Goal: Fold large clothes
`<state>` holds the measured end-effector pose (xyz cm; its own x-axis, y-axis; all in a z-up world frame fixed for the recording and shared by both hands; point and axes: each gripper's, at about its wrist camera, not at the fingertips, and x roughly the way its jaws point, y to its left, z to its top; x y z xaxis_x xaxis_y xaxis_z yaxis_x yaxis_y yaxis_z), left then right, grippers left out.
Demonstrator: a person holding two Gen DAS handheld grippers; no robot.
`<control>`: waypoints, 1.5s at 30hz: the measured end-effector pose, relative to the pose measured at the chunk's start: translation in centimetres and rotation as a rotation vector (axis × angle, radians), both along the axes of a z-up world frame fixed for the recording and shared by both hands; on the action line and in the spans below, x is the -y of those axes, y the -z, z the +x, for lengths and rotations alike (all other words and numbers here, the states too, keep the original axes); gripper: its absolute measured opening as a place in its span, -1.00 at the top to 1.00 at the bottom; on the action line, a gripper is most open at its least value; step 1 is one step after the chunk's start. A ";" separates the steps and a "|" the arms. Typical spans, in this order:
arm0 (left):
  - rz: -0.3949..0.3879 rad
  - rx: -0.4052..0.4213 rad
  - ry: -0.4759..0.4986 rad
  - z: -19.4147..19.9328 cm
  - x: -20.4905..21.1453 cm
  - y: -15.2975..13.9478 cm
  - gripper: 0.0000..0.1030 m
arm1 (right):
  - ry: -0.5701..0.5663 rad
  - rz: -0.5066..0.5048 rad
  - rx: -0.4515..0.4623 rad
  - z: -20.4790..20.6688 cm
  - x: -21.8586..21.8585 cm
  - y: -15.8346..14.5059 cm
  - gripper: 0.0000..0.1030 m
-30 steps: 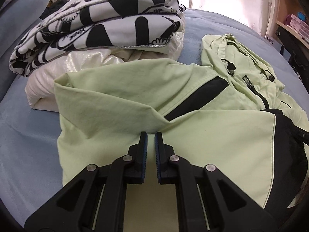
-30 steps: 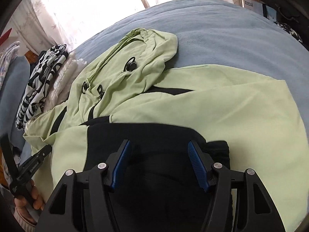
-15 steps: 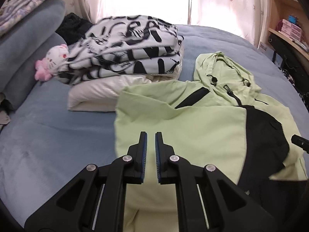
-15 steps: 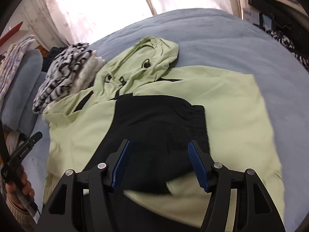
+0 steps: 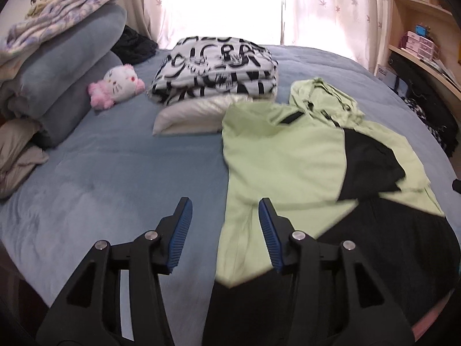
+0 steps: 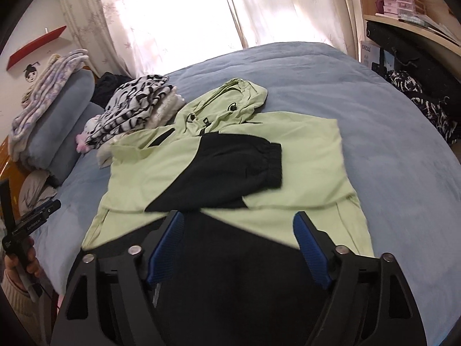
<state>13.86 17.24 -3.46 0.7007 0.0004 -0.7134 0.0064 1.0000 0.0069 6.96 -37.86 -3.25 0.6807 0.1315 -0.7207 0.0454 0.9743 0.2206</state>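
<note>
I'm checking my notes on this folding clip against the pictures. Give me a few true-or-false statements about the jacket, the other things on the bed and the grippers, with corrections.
1. The green jacket lies on the blue bed. True.
2. A black sleeve is folded across the jacket's front. True.
3. The left gripper clamps the jacket. False: its jaws are opening, with nothing between them.
4. The black-and-white patterned garment lies spread flat. False: it is folded, stacked on a white garment.
5. A pink-and-white plush toy lies on the jacket. False: it lies apart, by the grey pillows.

Left claw [image 5: 224, 225] opening, nothing gripped, above green jacket [image 5: 285, 155] on blue bed [image 5: 115, 173].
</note>
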 end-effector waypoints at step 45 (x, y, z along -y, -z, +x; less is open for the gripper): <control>-0.570 -0.277 0.361 -15.1 -5.6 13.3 0.04 | -0.038 0.393 -0.092 -23.8 15.5 12.7 -0.08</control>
<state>-1.22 22.84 -16.76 0.3805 -0.6210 -0.6853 0.2623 0.7830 -0.5640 -16.81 -53.38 -15.91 0.6050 0.4333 -0.6680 0.0479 0.8177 0.5737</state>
